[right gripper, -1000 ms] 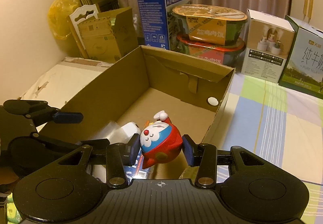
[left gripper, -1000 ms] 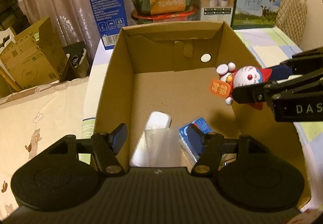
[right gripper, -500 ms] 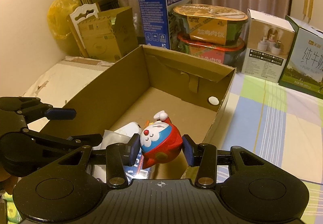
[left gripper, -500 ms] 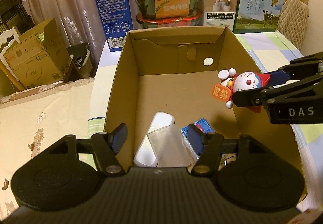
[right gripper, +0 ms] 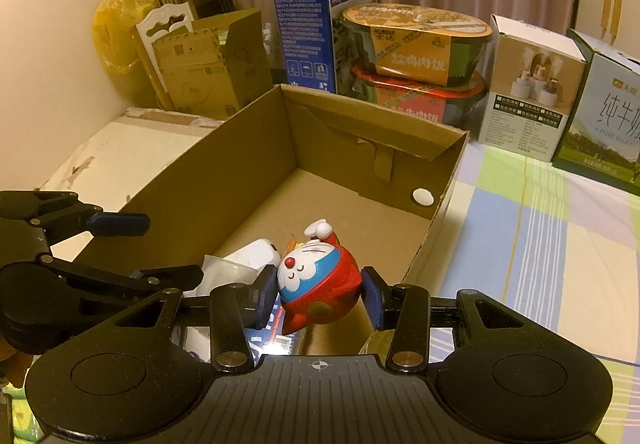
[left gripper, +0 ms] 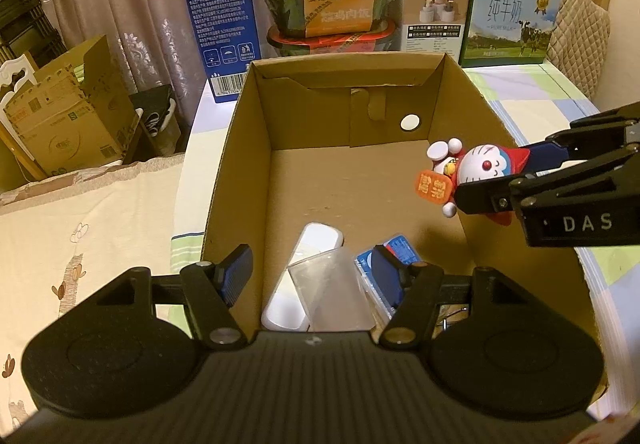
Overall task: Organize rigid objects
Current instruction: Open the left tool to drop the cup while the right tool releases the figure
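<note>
We see right gripper (right gripper: 320, 290) clamped on red-and-white round cat figurine (right gripper: 318, 280), both pads pressing its sides, held above open brown cardboard box (right gripper: 256, 164) near right wall. Figurine tilted, white paw up, orange tag in front. Left gripper (left gripper: 312, 276) jaws apart, nothing gripped, straddling box's left wall above white case (left gripper: 308, 244), clear plastic lid (left gripper: 332, 292), blue pack (left gripper: 396, 248).

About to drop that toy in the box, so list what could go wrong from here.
1. The right tool holds the round toy by its curved sides; it may slip early.
2. Dropped here, it could land on the clear case and white case and roll.
3. It hangs near the box wall and might clip the rim.
</note>
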`<state>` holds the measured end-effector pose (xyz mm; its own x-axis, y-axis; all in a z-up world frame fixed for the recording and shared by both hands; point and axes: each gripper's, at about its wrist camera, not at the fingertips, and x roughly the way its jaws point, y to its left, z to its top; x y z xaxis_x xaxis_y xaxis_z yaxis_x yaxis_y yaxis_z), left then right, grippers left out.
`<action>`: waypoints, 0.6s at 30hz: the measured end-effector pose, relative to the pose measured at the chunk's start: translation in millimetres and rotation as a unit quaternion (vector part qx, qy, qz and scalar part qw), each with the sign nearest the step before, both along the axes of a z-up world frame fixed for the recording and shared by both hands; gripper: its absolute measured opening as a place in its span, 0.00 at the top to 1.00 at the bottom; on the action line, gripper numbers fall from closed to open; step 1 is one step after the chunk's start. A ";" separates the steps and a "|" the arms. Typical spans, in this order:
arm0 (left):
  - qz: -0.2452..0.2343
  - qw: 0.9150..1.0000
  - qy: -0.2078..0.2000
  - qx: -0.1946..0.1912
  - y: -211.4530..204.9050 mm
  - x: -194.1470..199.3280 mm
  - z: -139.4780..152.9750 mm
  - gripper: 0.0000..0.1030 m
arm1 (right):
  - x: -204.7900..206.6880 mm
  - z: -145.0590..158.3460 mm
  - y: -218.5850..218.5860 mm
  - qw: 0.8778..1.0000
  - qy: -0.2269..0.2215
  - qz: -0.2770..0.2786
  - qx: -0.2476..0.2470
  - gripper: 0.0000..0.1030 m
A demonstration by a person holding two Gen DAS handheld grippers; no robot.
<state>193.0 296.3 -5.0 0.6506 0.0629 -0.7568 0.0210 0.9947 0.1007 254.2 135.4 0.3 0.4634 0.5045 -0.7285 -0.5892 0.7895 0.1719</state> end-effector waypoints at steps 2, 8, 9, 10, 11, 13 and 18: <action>0.000 1.000 0.000 0.000 -0.1 0.4 -0.1 0.41 | 1.1 -0.3 -0.7 1.000 0.000 -0.004 0.001 0.59; 0.003 1.000 -0.004 -0.002 1.4 0.4 -0.1 0.40 | 1.7 -0.9 -2.9 1.000 -0.002 -0.006 0.008 0.59; 0.004 1.000 -0.005 -0.002 1.2 0.0 0.2 0.39 | 1.8 -0.1 -5.0 1.000 -0.003 -0.007 0.020 0.59; 0.005 1.000 -0.006 -0.002 1.2 -0.6 0.7 0.37 | 2.1 1.1 -6.1 1.000 -0.002 -0.009 0.027 0.59; 0.007 1.000 -0.009 -0.002 1.0 -1.5 1.6 0.32 | 2.8 2.6 -7.3 0.999 -0.001 -0.014 0.031 0.59; 0.008 1.000 -0.012 -0.005 1.1 -4.2 3.1 0.29 | 2.9 7.4 -10.6 0.999 -0.005 -0.024 0.036 0.58; 0.017 1.000 -0.019 -0.011 0.8 -13.4 8.8 0.26 | -4.6 19.2 -20.7 0.998 -0.013 -0.033 0.048 0.53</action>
<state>179.6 297.2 3.8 0.6766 0.0690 -0.7331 -0.0167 0.9968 0.0784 249.6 114.7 19.5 0.5170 0.5385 -0.6653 -0.5413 0.8079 0.2333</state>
